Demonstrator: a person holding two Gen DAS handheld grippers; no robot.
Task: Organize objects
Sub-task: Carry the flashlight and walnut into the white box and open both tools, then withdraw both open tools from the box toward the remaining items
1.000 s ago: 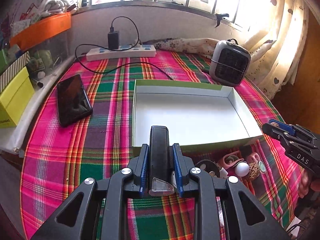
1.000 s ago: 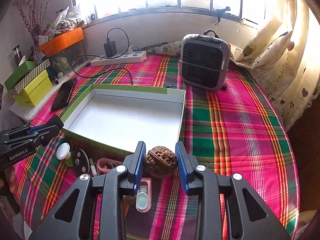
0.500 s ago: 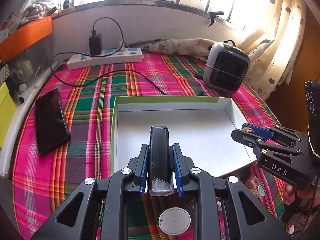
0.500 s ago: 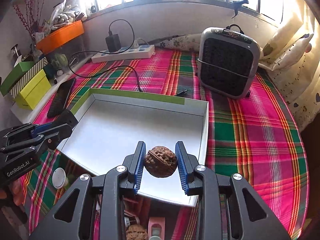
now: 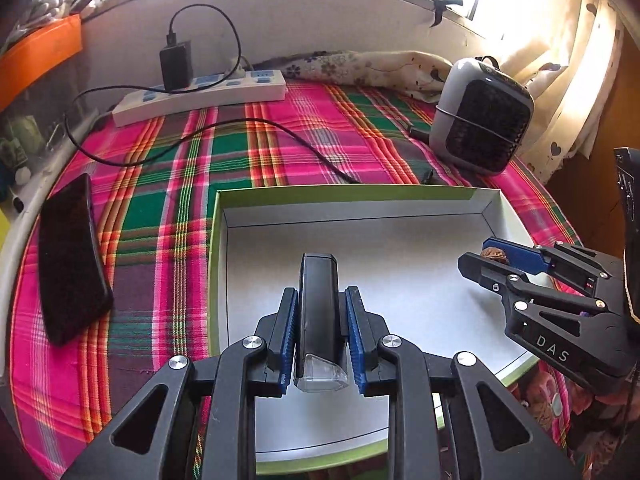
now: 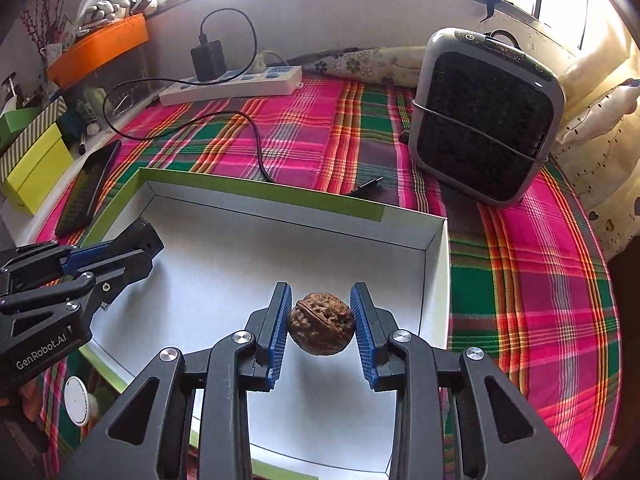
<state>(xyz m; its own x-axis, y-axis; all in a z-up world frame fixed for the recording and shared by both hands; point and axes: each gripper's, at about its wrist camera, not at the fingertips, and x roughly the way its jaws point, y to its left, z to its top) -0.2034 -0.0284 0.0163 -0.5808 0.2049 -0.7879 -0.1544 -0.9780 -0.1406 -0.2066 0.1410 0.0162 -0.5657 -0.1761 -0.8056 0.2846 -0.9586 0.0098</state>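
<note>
A shallow white box with a green rim [image 5: 320, 192] [image 6: 260, 192] lies on the plaid cloth; its floor is bare. My left gripper [image 5: 319, 320] is shut on a black oblong device with a clear end [image 5: 319, 304] and holds it over the box's near left part. It also shows in the right wrist view [image 6: 120, 254]. My right gripper [image 6: 322, 320] is shut on a brown walnut [image 6: 322, 330] over the box's near right part. In the left wrist view the right gripper [image 5: 492, 256] holds the walnut [image 5: 494, 256] at the box's right side.
A black phone [image 5: 72, 260] lies left of the box. A white power strip with charger [image 5: 200, 96] and its cable cross the far cloth. A grey fan heater [image 6: 484, 120] stands far right. Small loose items [image 5: 548, 400] [image 6: 80, 400] lie before the box.
Both grippers moved forward and now hang further over the inside of the box, each still holding its object. The loose items have dropped to the frame edges.
</note>
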